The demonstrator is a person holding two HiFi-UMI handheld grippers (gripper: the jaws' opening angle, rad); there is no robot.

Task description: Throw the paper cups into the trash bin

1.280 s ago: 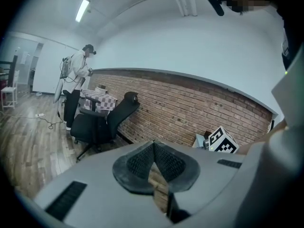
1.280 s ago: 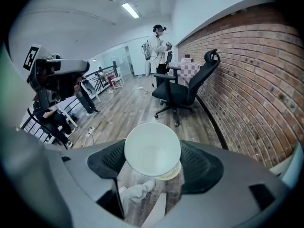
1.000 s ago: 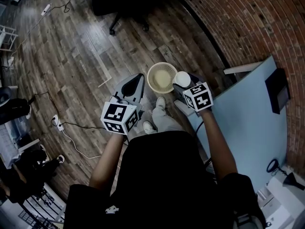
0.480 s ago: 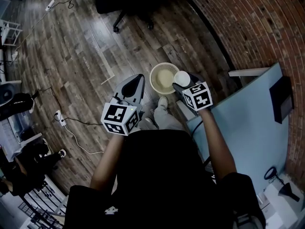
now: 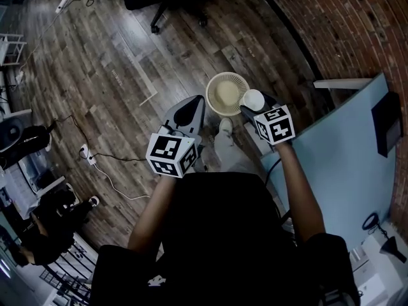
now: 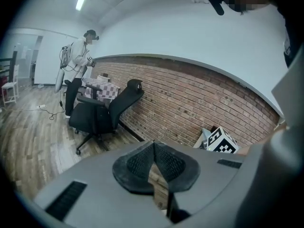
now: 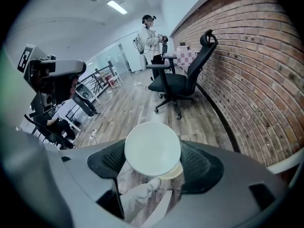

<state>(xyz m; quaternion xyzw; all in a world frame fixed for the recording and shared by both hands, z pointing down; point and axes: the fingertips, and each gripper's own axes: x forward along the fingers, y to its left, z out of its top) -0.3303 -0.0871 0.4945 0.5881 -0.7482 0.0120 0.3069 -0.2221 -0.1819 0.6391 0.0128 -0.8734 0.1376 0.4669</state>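
A white paper cup (image 5: 253, 99) (image 7: 152, 148) sits crosswise between the dark pads of my right gripper (image 5: 254, 106) (image 7: 153, 156), which is shut on it. In the head view the cup hangs at the right rim of the round cream mesh trash bin (image 5: 224, 92), which stands on the wooden floor; a slice of the bin (image 7: 175, 171) shows under the cup. My left gripper (image 5: 186, 115) (image 6: 153, 148) is held left of the bin with its pads together and nothing between them.
The person's pale shoes (image 5: 222, 127) are just in front of the bin. A black office chair (image 5: 171, 6) (image 7: 179, 82) stands further along the brick wall (image 5: 357, 24). A light blue table (image 5: 344, 152) is at right. Cables (image 5: 95, 161) lie at left. Another person (image 6: 78, 63) stands far off.
Both grippers have sunk a little toward the floor. The cup stays gripped at the bin's right rim, and the left gripper stays shut.
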